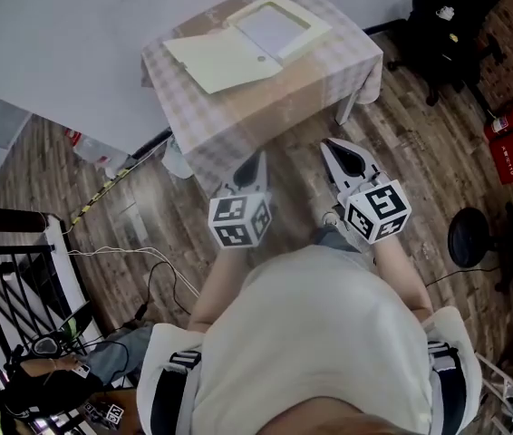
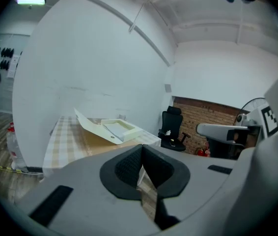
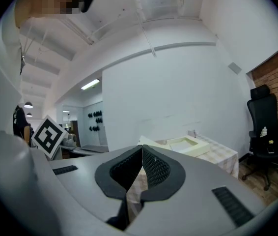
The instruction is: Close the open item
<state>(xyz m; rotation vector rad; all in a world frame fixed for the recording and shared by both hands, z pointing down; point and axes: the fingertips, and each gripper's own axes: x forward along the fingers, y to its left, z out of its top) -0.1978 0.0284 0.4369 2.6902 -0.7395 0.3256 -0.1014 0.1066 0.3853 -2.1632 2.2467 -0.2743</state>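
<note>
1. One counter (image 1: 275, 107) with a checked cloth stands straight ahead of us. Both grippers are held on the near side of it, over the floor, touching nothing.
2. Open box (image 1: 275, 27): a flat cream tray on the far half of the counter, towards its right-hand corner in the head view. It lies ahead of and beyond both sets of fingertips.
3. Lid (image 1: 220, 60): it is flung out to the left of the tray and joined along the tray's left side. In the left gripper view it looks tilted up, not flat. The hinge line runs roughly away from us, so we judge that closing means swinging the lid from left to right over the tray.
4. Left gripper (image 1: 255, 169): we judge it is nearer the lid's free edge, so it is the natural one to get under the edge and flip it.
5. Right gripper (image 1: 331, 147): it lines up more with the tray side, so it is better placed to steady the tray or press the lid down.
6. Left fingers (image 2: 126, 166): pads are pressed together with nothing between them.
7. Right fingers (image 3: 156, 168): same, closed and empty.
</note>
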